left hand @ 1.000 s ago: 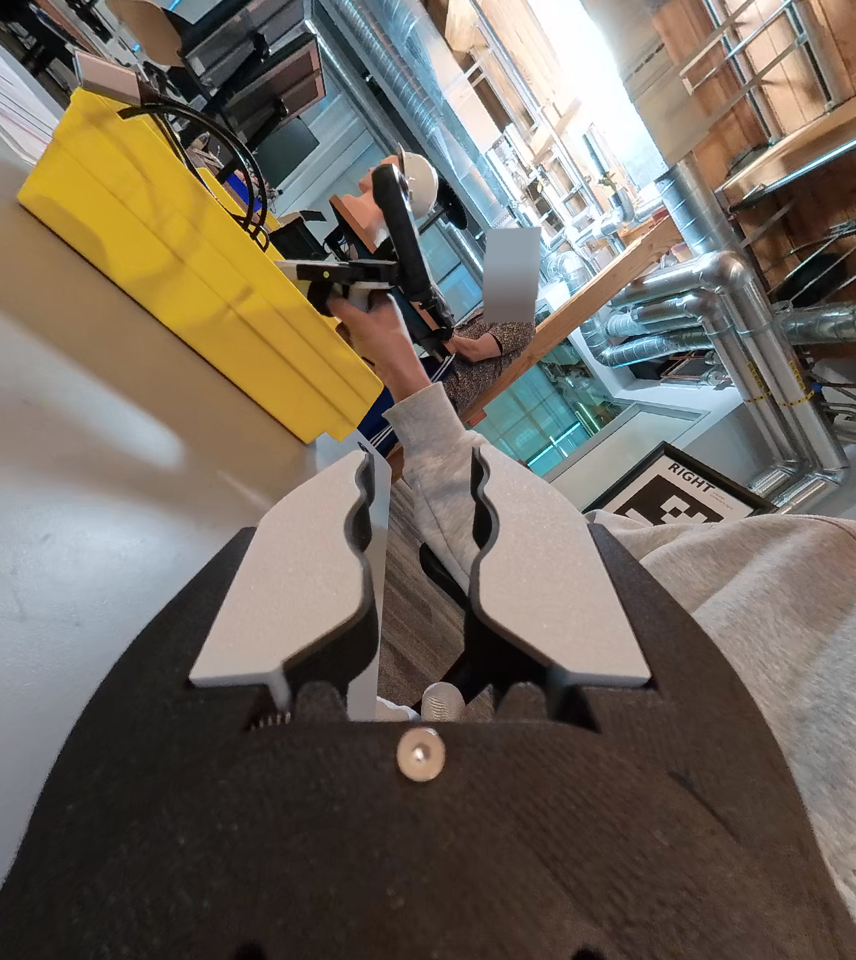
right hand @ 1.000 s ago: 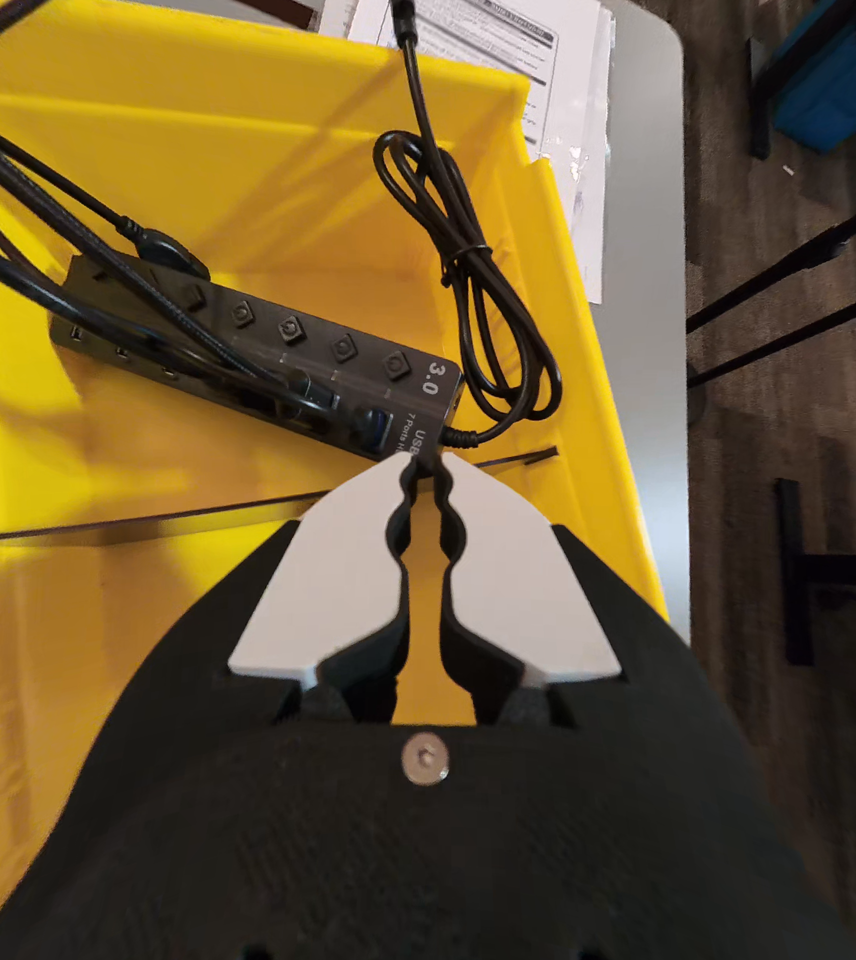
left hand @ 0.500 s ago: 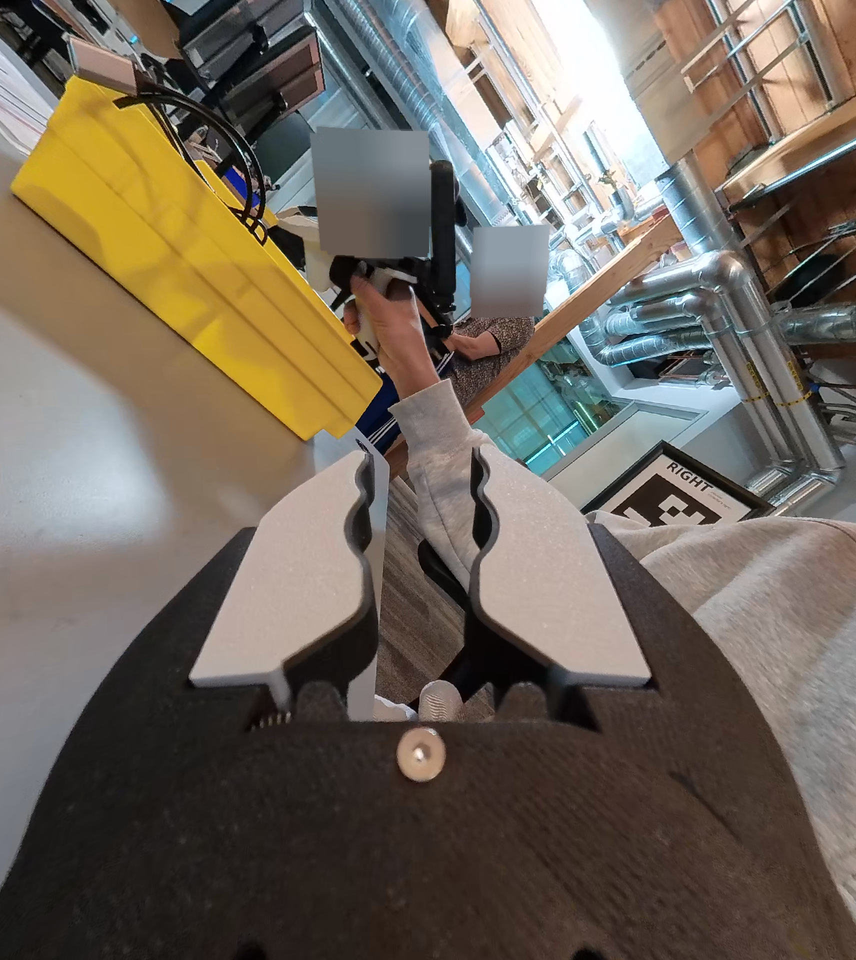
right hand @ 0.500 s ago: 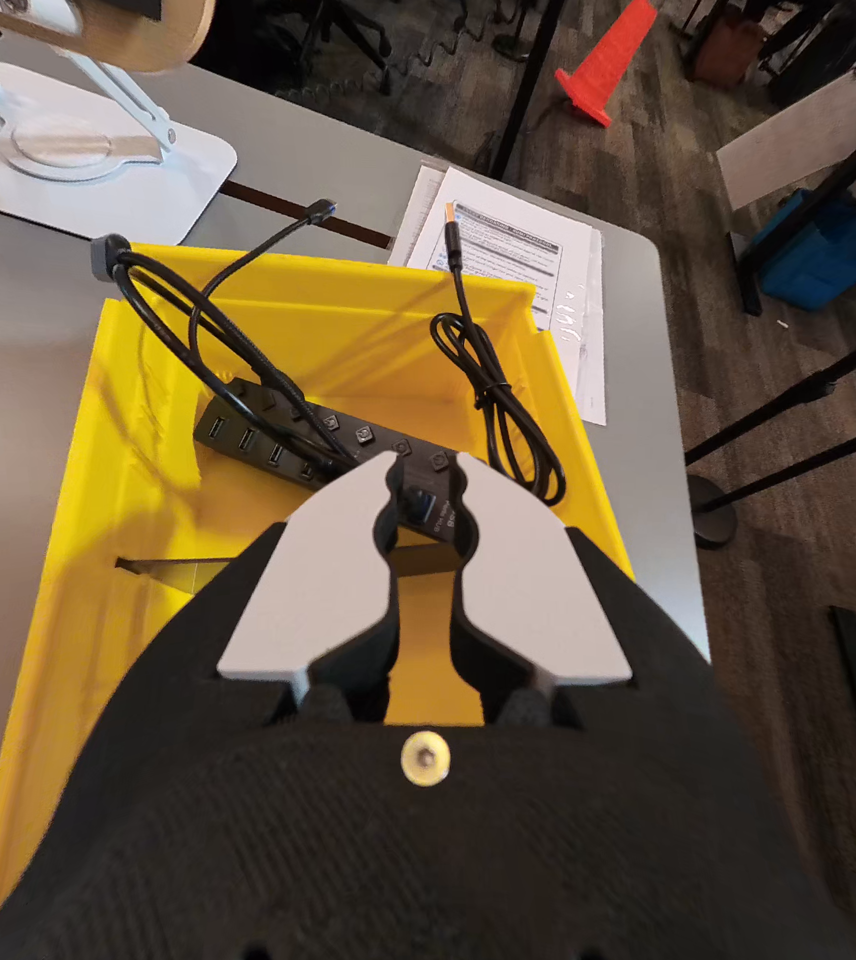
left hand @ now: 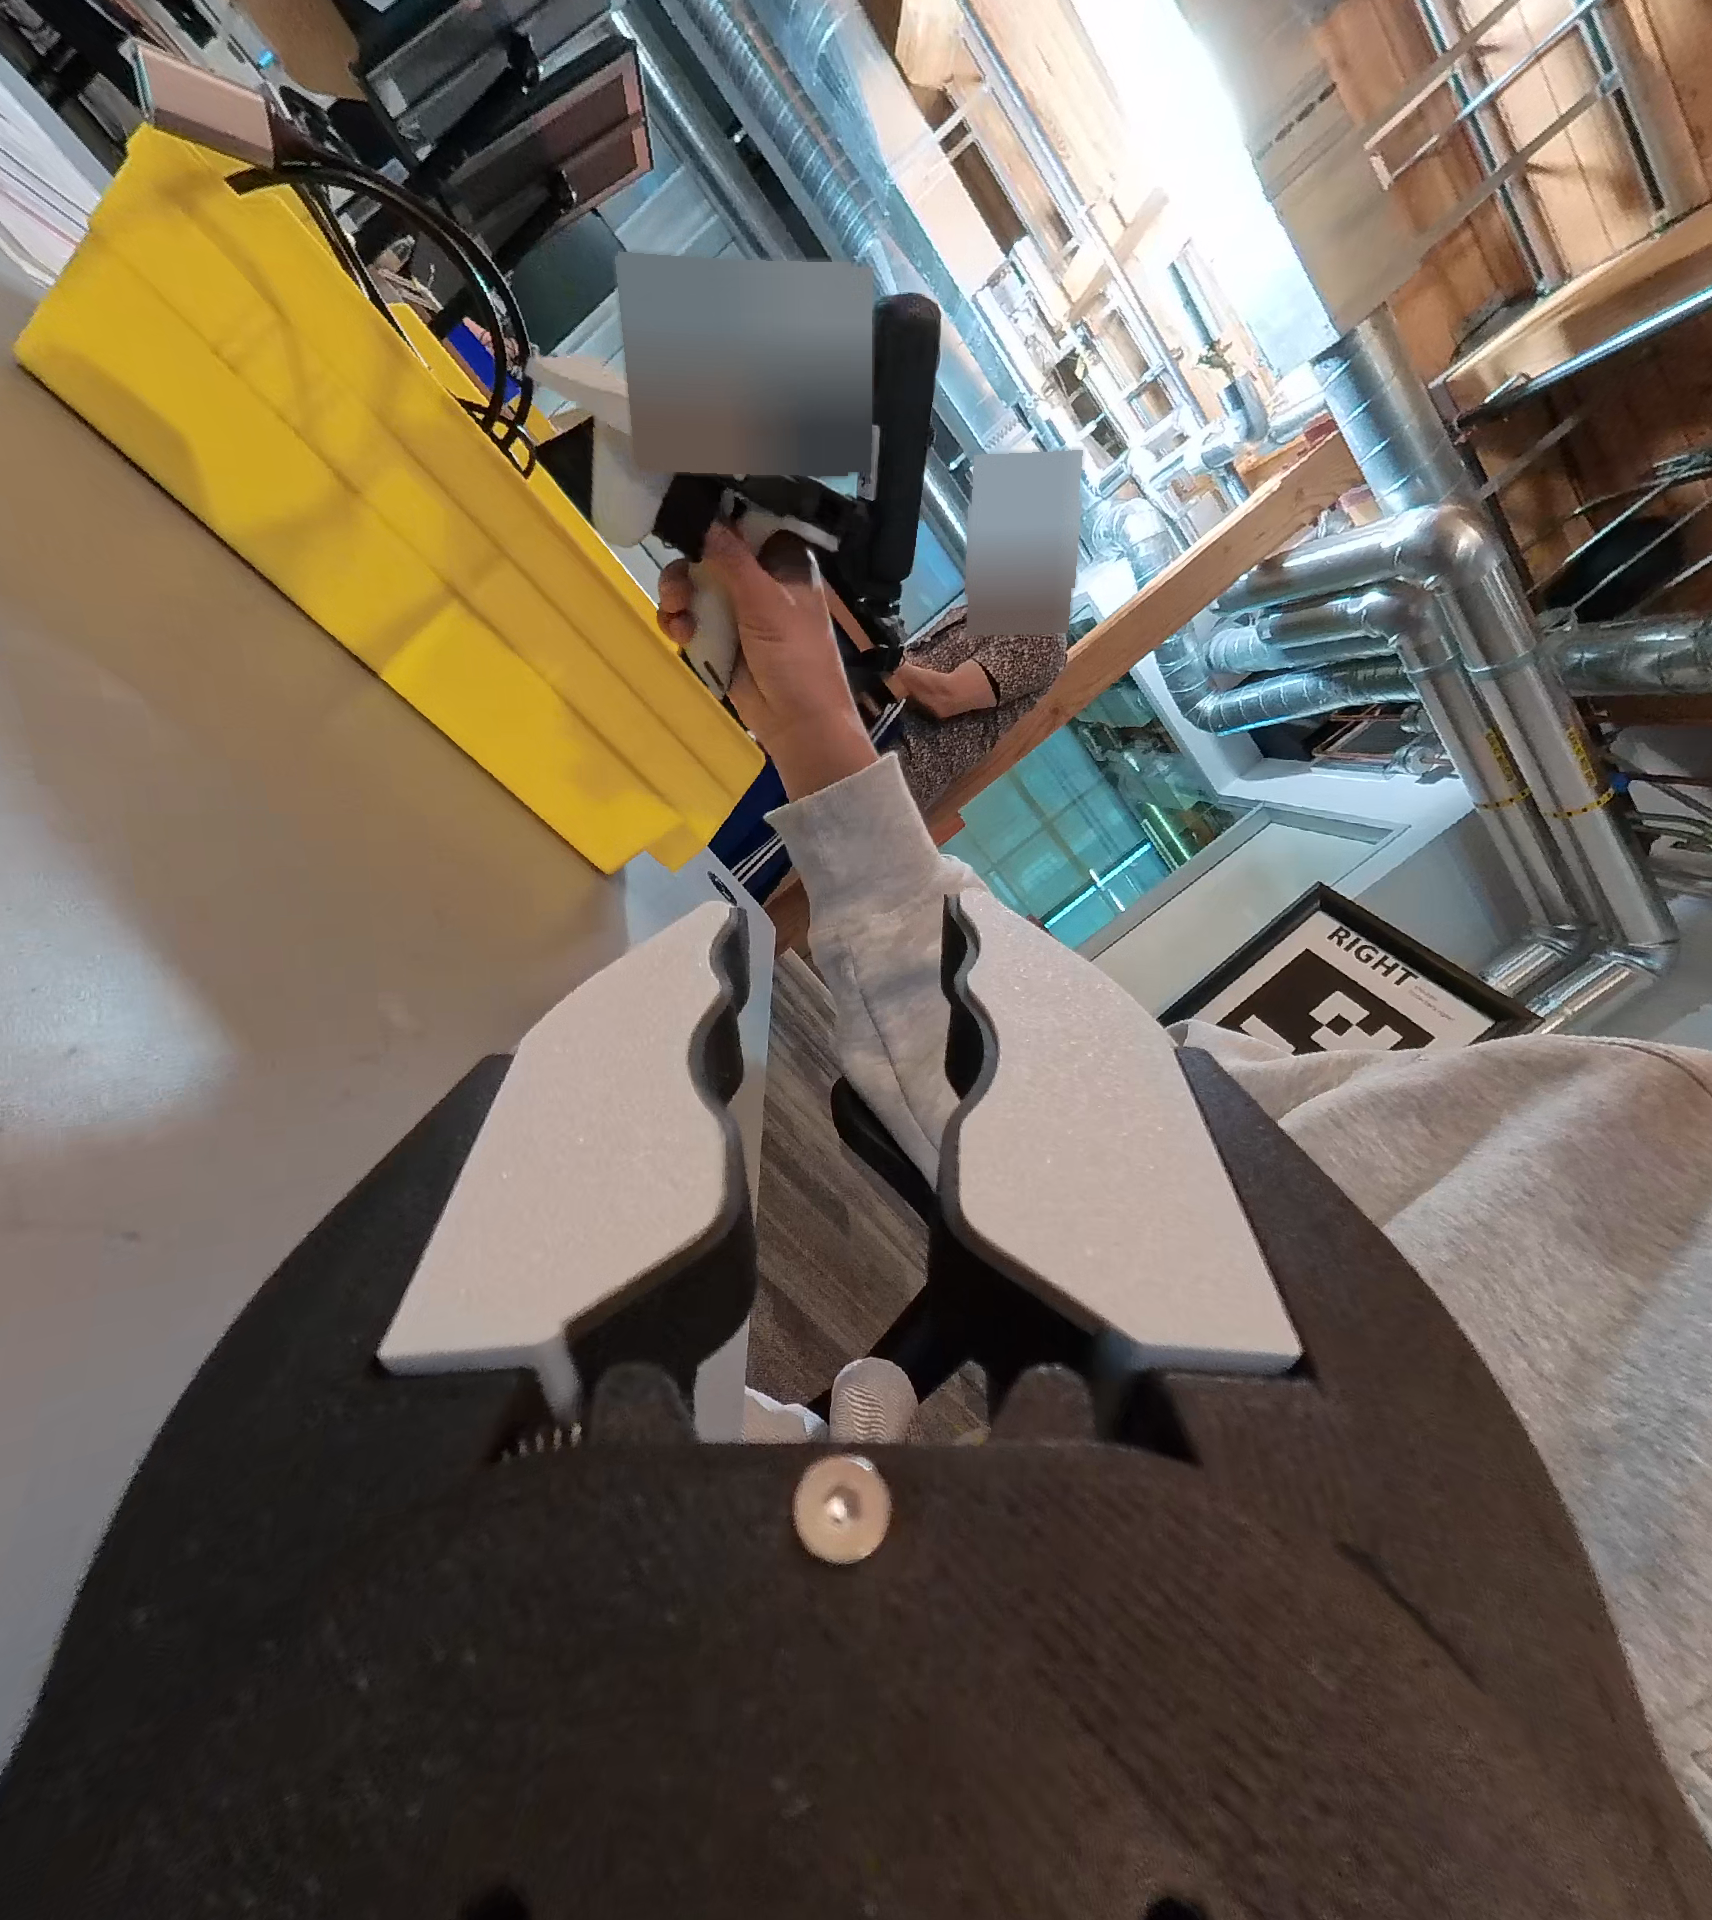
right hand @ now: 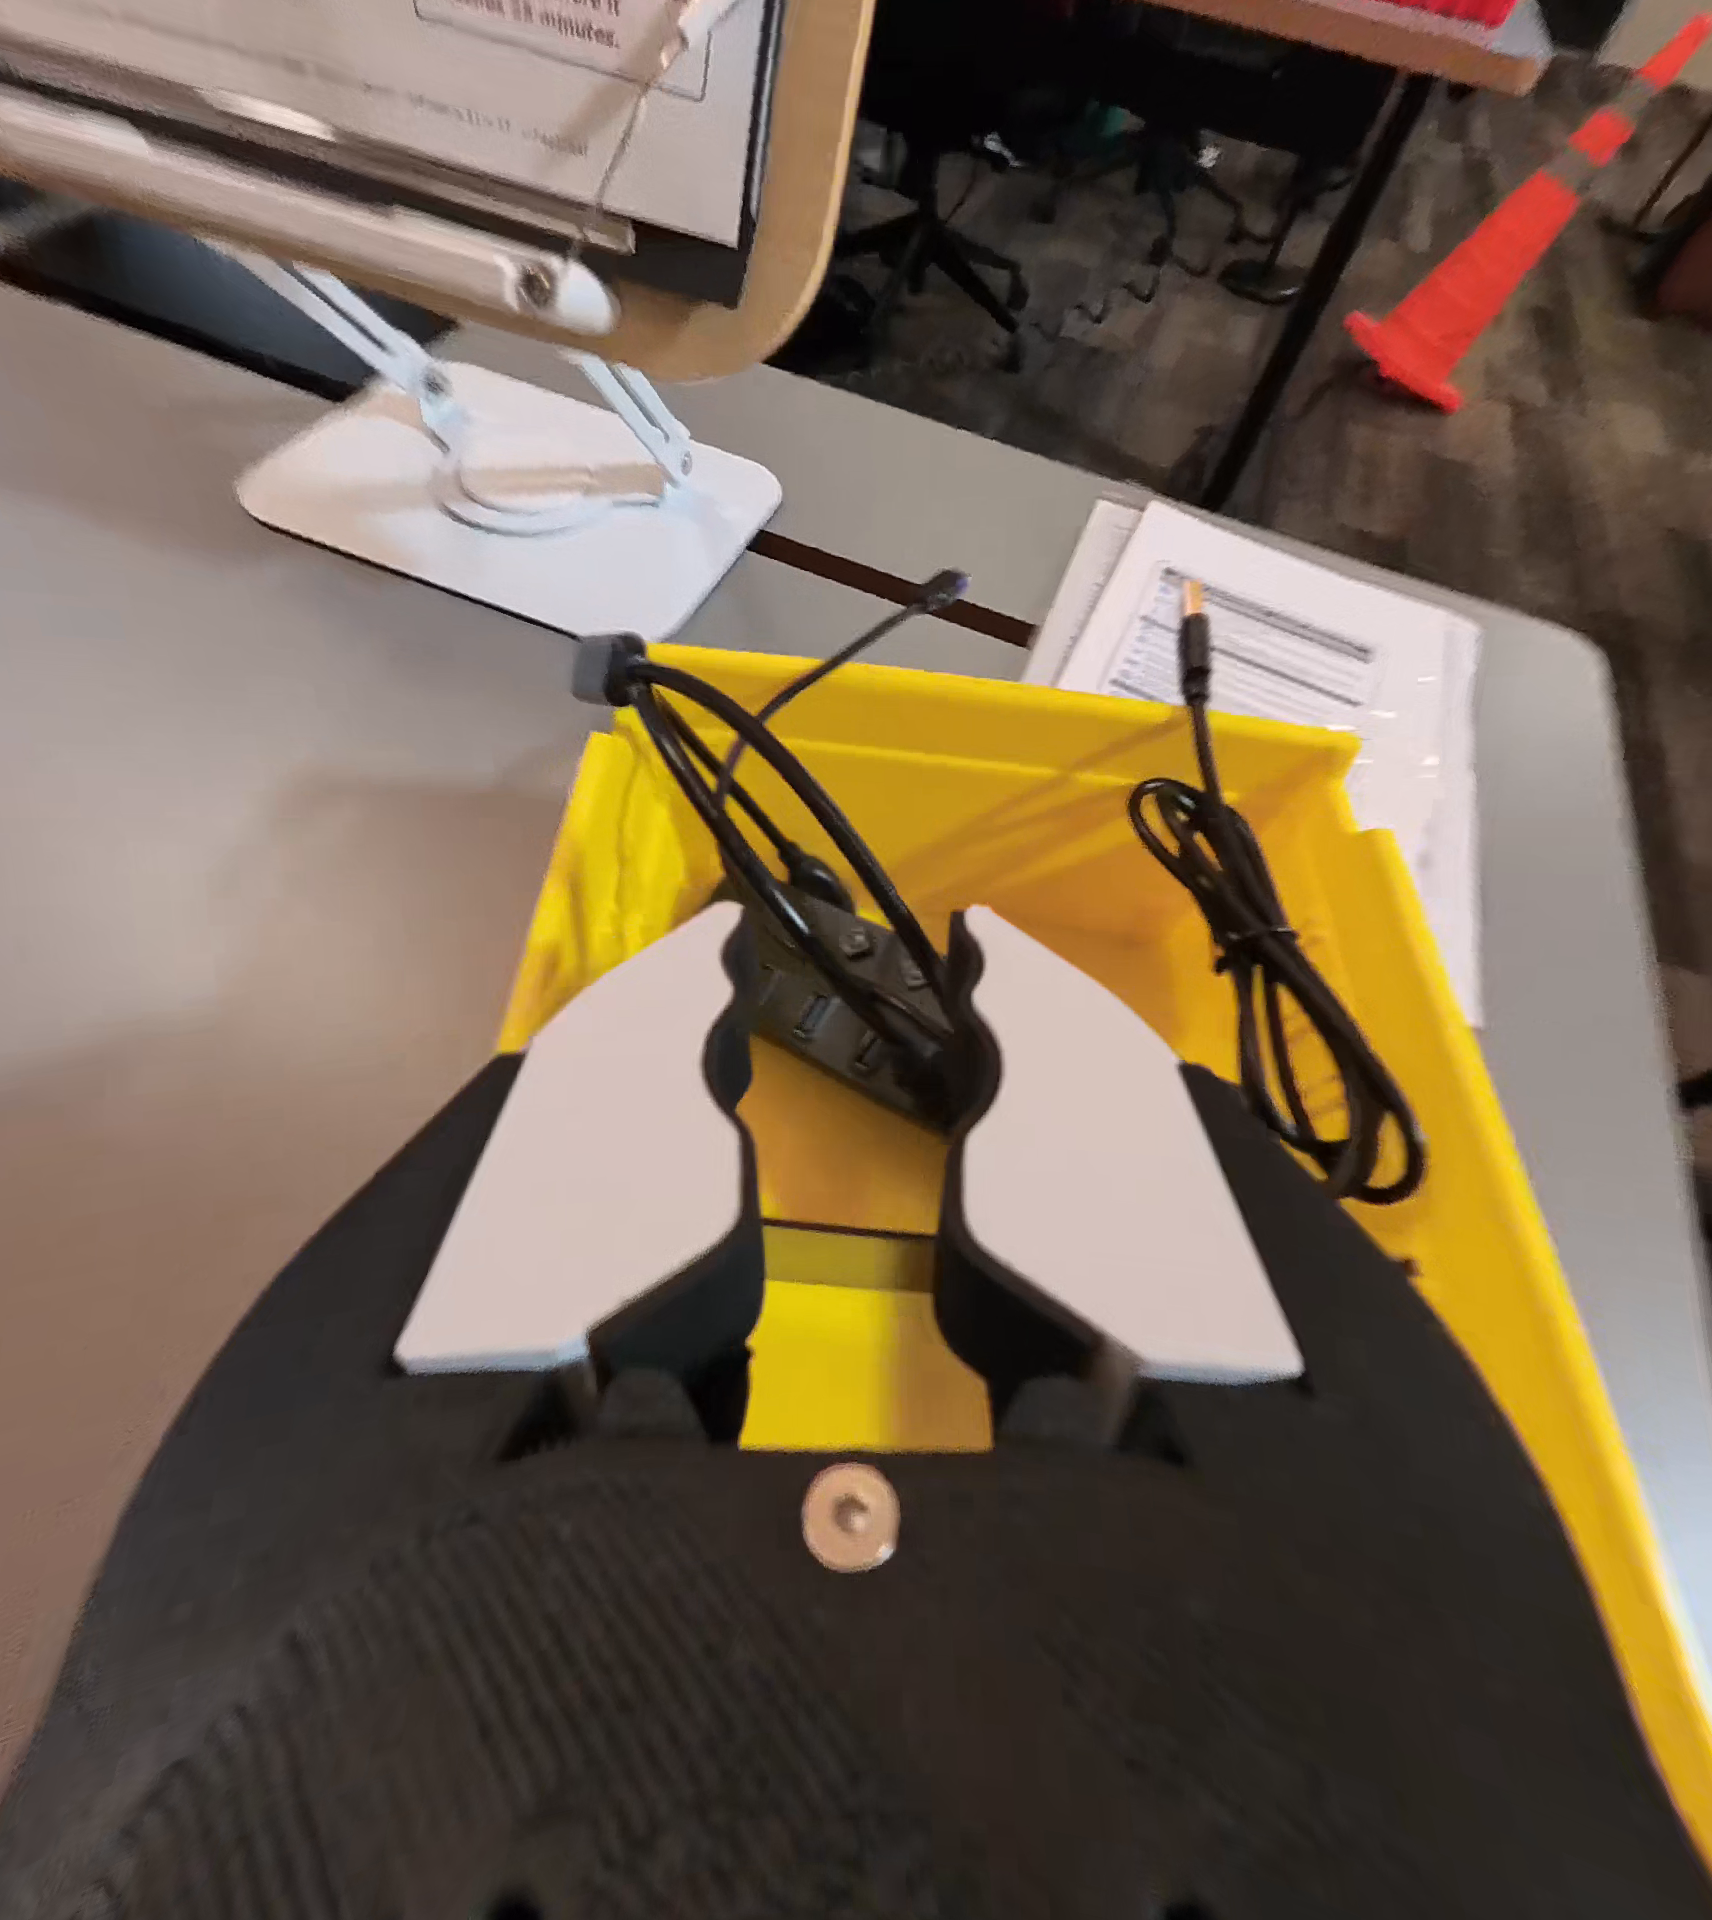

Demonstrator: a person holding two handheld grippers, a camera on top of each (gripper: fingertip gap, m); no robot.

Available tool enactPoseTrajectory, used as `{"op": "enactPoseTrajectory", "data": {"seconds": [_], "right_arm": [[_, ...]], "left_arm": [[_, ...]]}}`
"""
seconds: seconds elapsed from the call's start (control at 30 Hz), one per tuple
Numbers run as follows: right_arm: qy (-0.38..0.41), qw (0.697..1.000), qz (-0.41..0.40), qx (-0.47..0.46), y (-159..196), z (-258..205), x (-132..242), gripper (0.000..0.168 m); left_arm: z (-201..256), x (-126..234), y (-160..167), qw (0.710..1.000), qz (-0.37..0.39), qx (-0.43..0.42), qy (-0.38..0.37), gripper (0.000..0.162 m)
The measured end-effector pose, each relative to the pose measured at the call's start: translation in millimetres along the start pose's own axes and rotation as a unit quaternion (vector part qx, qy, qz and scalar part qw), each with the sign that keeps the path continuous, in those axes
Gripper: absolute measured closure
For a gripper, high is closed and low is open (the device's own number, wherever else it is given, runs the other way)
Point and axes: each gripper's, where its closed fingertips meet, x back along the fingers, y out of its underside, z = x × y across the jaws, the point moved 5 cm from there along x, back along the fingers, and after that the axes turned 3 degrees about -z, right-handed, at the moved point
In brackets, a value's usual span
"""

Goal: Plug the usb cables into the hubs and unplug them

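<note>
A person in a grey sweatshirt works two hand-held tongs at a grey surface (right hand: 208, 935). The right tongs (right hand: 850, 1023) hang above a yellow bin (right hand: 1434, 1195), their white fingers (right hand: 603, 1143) spread apart and holding nothing. Inside the bin, a black USB hub (right hand: 836, 1023) with a row of buttons lies on the floor, seen through the gap between the fingers. Black cables (right hand: 800, 821) loop up from the hub and over the bin's far left corner, one ending in a grey plug (right hand: 600, 665) at the rim. A second, bundled black cable (right hand: 1278, 997) lies along the bin's right side, its connector end (right hand: 1193, 649) reaching over the far rim onto a printed sheet (right hand: 1351, 665). A white stand (right hand: 519, 499) carrying a wood-edged board sits beyond the bin, and an orange cone (right hand: 1475, 270) stands on the floor.

The left tongs (left hand: 836, 1013) are held low at the surface's edge, well apart from the bin (left hand: 395, 540), fingers likewise apart and empty. From there, the person's hand (left hand: 769, 634) is seen gripping the right tongs' handle beside the bin.
</note>
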Motion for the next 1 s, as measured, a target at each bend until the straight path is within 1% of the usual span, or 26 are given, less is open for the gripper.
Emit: {"op": "enactPoseTrajectory", "data": {"seconds": [0.03, 0.13, 0.17, 0.3, 0.47, 0.53, 0.63, 0.87, 1.0], "right_arm": [[0.021, 0.999, -0.007, 0.024, 2.0, 0.2, -2.9, 0.133], [0.067, 0.994, -0.030, 0.076, 8.2, -0.1, -12.8, 0.131], [0.073, 0.993, -0.037, 0.086, 9.9, -1.1, -15.8, 0.135], [0.103, 0.987, -0.053, 0.110, 11.6, 1.8, -18.9, 0.145], [0.086, 0.993, -0.058, 0.065, 19.5, 12.4, -20.4, 0.149], [0.080, 0.993, -0.075, 0.042, 29.3, 20.7, -23.3, 0.150], [0.065, 0.995, -0.076, 0.014, 37.7, 26.7, -25.0, 0.151], [0.080, 0.992, -0.090, 0.031, 38.1, 26.0, -27.0, 0.150], [0.065, 0.993, -0.093, 0.010, 38.0, 26.0, -24.7, 0.146]], "left_arm": [[-0.1, 0.0, -0.1, 1.000, 0.000, 0.001, 0.000, 0.125], [-0.3, -0.1, 0.0, 1.000, 0.002, 0.005, 0.002, 0.125], [-0.4, -0.1, 0.0, 1.000, 0.002, 0.006, 0.003, 0.125], [-0.8, -0.2, 0.1, 1.000, 0.003, 0.009, 0.004, 0.125], [-1.1, 0.3, -0.2, 1.000, 0.003, 0.009, 0.003, 0.125], [-1.1, 0.5, -0.4, 1.000, 0.003, 0.008, 0.002, 0.125], [-2.0, 0.4, -0.4, 1.000, 0.003, 0.010, 0.002, 0.125], [-3.3, 0.2, -0.2, 1.000, 0.003, 0.016, 0.003, 0.125], [-2.8, 0.4, 0.0, 1.000, 0.003, 0.015, 0.003, 0.125]]}}
